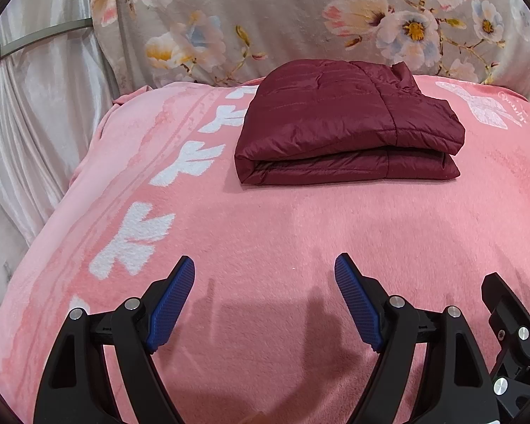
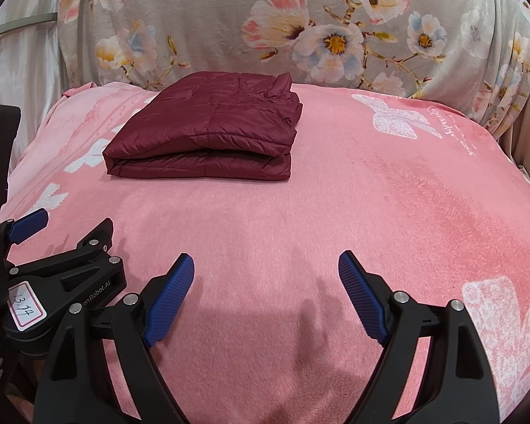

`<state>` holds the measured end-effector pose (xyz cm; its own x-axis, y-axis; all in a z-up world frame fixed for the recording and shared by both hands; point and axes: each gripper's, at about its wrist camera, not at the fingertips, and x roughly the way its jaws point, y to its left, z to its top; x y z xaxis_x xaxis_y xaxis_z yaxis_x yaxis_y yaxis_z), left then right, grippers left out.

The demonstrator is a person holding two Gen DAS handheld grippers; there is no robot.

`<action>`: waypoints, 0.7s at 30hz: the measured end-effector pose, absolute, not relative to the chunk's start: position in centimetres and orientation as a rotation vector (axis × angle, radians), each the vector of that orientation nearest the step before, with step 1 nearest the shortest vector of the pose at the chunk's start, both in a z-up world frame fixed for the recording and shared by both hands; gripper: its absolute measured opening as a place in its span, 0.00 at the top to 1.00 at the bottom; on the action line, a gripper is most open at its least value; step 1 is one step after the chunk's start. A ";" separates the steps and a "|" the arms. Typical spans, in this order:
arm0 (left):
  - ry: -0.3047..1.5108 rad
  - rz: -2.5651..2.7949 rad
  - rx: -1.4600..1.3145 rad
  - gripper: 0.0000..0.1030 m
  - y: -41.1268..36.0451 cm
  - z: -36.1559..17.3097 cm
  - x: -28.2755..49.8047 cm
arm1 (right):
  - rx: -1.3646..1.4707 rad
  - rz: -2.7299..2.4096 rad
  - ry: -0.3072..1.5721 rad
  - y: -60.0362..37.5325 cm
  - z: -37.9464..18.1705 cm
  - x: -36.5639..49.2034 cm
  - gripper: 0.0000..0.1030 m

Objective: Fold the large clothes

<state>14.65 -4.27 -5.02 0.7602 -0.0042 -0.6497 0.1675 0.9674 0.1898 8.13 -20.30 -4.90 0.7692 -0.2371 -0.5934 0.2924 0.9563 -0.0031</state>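
Observation:
A dark red quilted jacket [image 1: 346, 123] lies folded into a thick rectangle on the pink blanket [image 1: 265, 233], toward the far side. The right wrist view shows the same jacket [image 2: 208, 130] left of centre. My left gripper [image 1: 265, 265] hovers over bare blanket well short of the jacket, blue pads wide apart, nothing between them. My right gripper [image 2: 266, 263] is likewise open and empty, beside the left one. Part of the left gripper's black frame shows at the left edge of the right wrist view, and part of the right one's at the right edge of the left wrist view.
A grey floral cloth [image 1: 300, 21] hangs upright behind the pink blanket. Silvery curtain fabric [image 1: 35, 113] drapes at the left. White leaf and butterfly prints [image 2: 399, 120] mark the blanket. The blanket falls away at the left and right edges.

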 end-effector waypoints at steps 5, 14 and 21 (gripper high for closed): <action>0.695 -0.094 0.239 0.24 -4.2 -4.9 14.8 | 0.090 -0.288 0.631 -20.3 -4.9 8.1 0.21; 0.691 -0.088 0.242 0.24 -4.5 -5.0 14.6 | 0.062 -0.302 0.632 -20.2 -4.7 8.3 0.21; 0.691 -0.087 0.240 0.24 -4.6 -5.0 14.6 | 0.062 -0.302 0.631 -20.2 -4.7 8.3 0.21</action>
<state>14.57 -4.57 -5.03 0.7685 -0.0003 -0.6399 0.1590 0.9687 0.1905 8.27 -20.16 -4.71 0.7649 -0.2593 -0.5897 0.2969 0.9543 -0.0345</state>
